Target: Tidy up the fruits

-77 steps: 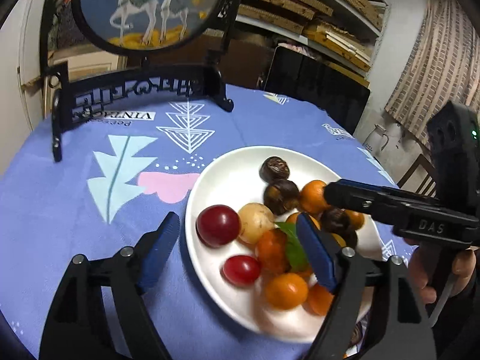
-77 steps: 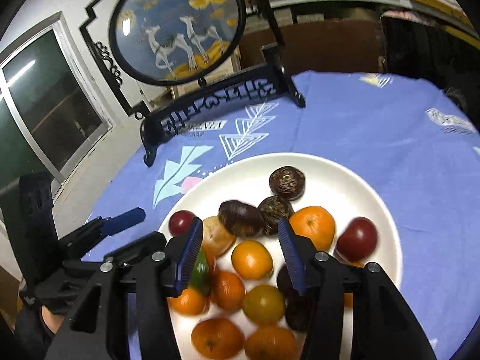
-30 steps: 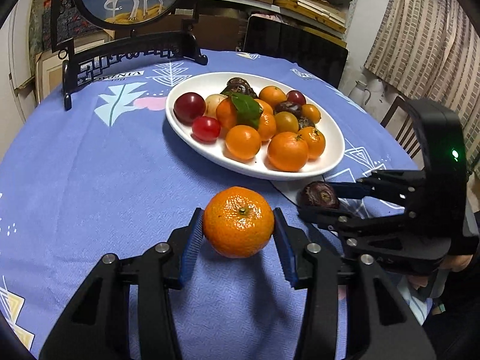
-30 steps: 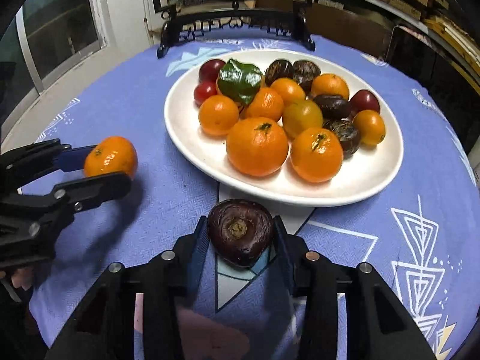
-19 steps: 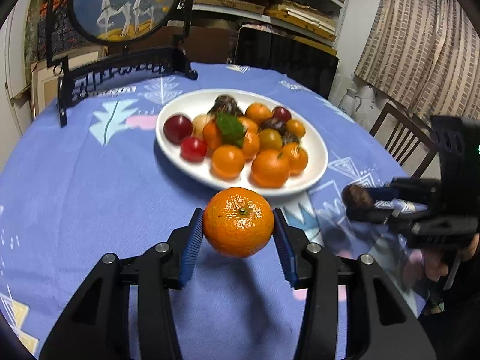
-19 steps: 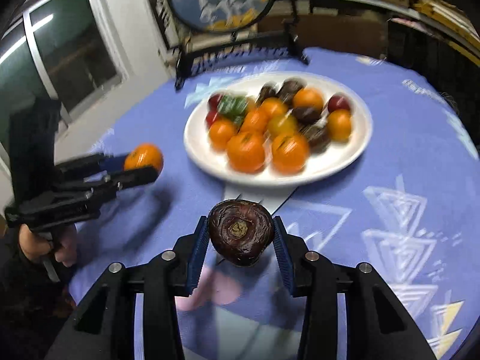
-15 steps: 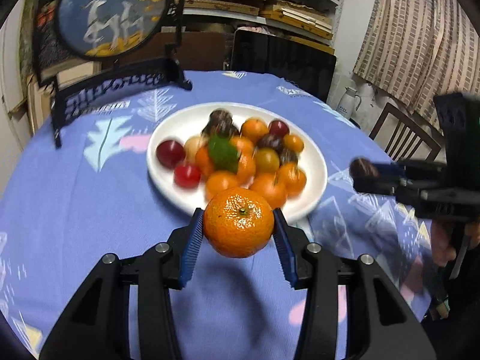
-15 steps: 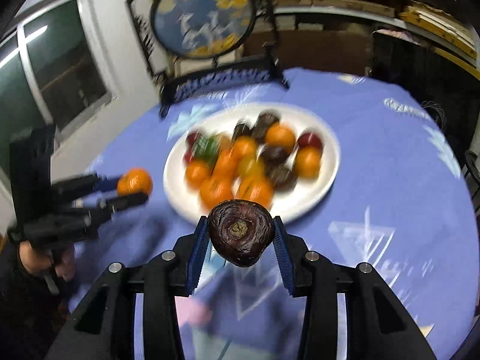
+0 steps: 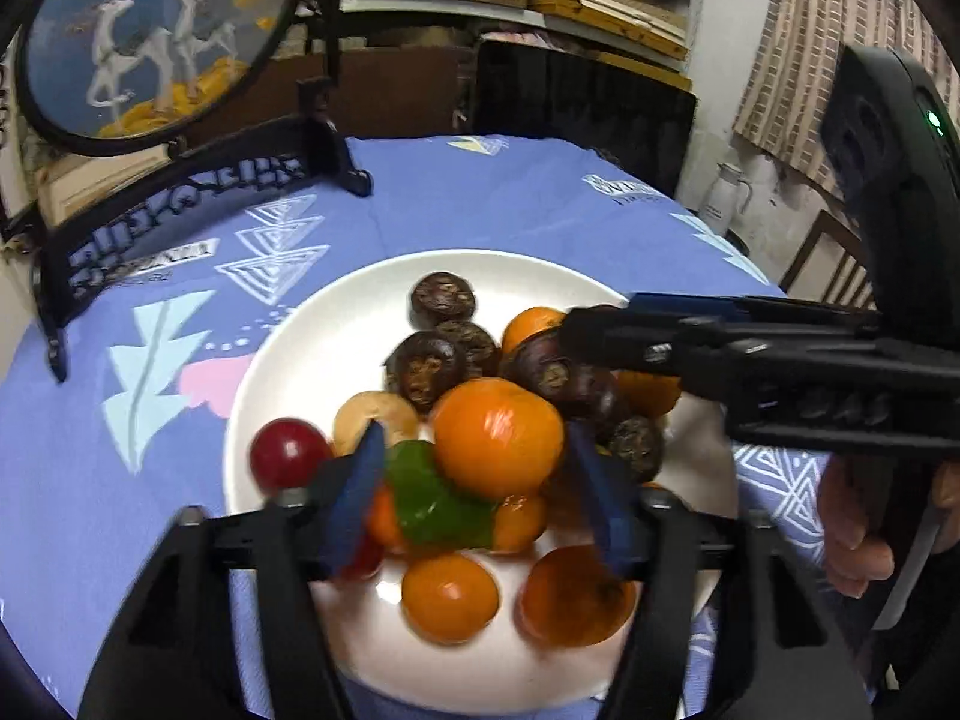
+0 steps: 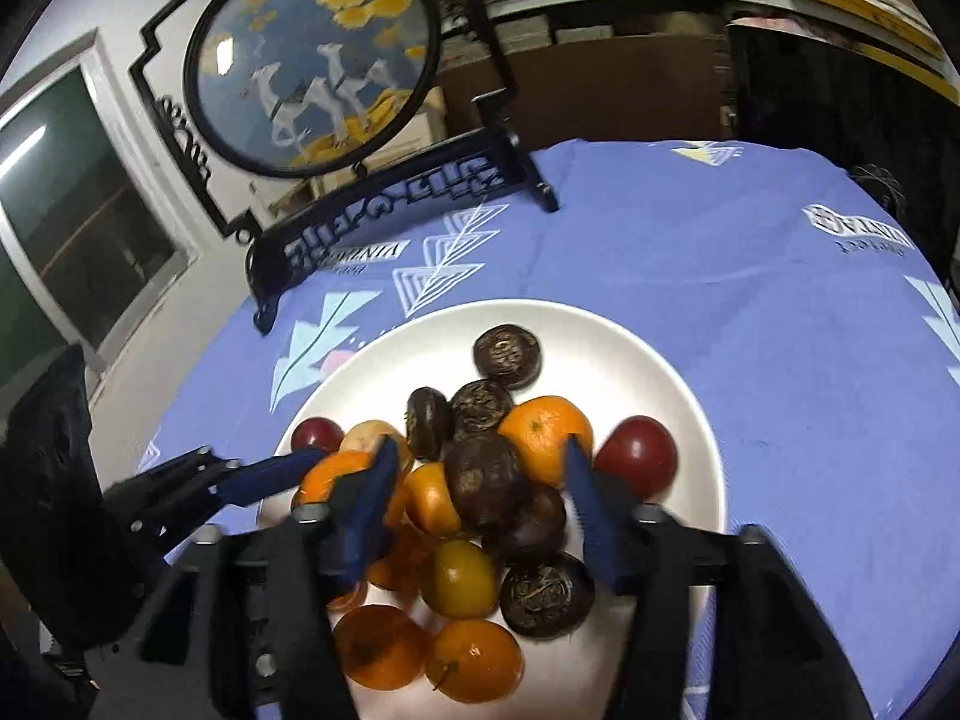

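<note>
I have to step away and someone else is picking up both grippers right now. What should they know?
Left gripper: fingers have just been opening over the white plate; the orange sits between them on the pile, not pressed.
Right gripper: fingers have also just been opening; the dark brown fruit lies between them on the heap, released.
All the fruit in view is on the plate, on the blue tablecloth.
Done: both carried fruits are back on the plate.
Left: lift both grippers clear; check that nothing rolls off the pile.

Fruits point(image 10: 480, 480) lie on the plate point(image 10: 660, 360), before the framed screen point(image 10: 312, 54).
</note>
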